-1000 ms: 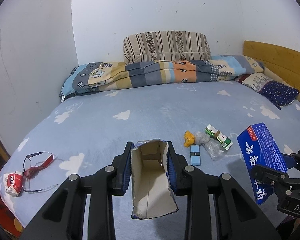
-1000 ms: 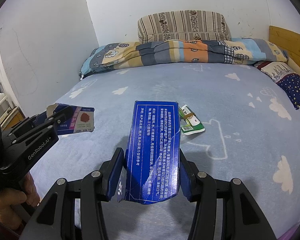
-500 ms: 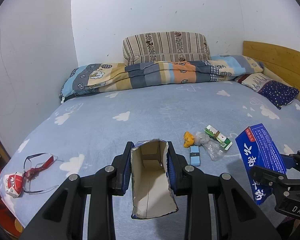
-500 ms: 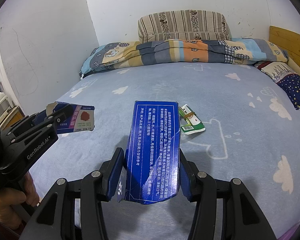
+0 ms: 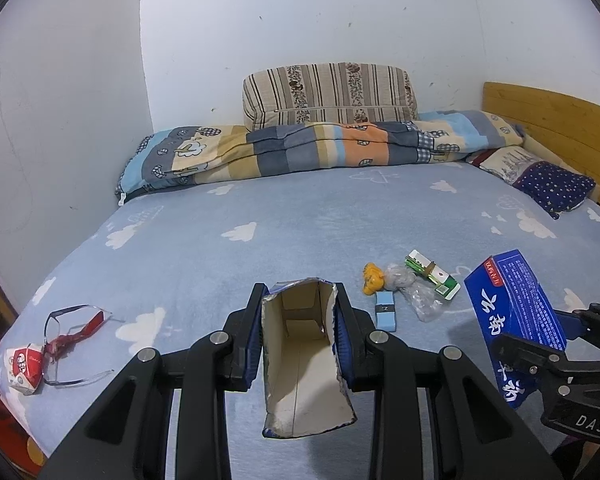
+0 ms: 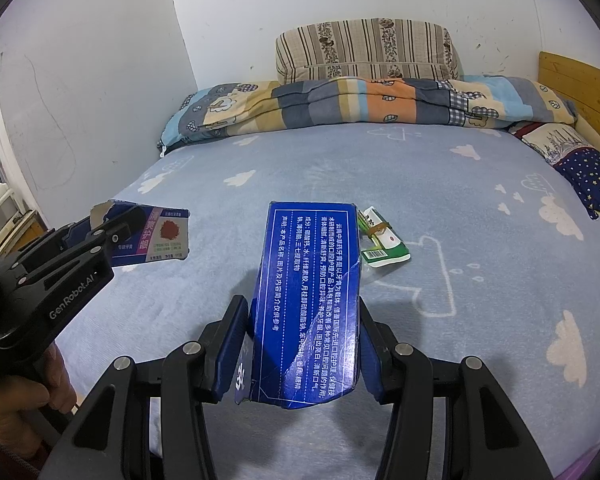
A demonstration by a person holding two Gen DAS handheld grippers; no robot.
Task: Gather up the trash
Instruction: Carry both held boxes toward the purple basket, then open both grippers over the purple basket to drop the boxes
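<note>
My left gripper [image 5: 298,300] is shut on a torn open carton [image 5: 302,360] whose pale inside faces the camera; from the right wrist view the same torn carton [image 6: 160,236] shows a purple and red label. My right gripper [image 6: 302,312] is shut on a flat blue box [image 6: 310,300] with white print, also seen at the right as the blue box [image 5: 516,316]. On the blue bed sheet [image 5: 260,208] lie a green-white wrapper [image 5: 432,274], crumpled clear plastic [image 5: 418,296], an orange scrap [image 5: 373,283] and a small light-blue packet [image 5: 386,309].
At the bed's left edge lie a red-white snack wrapper [image 5: 24,364] and a pair of glasses with a red strap [image 5: 74,328]. A rolled quilt [image 5: 300,148], striped pillow [image 5: 328,94] and starry pillow [image 5: 552,188] line the far side. A wooden headboard [image 5: 552,120] stands at right.
</note>
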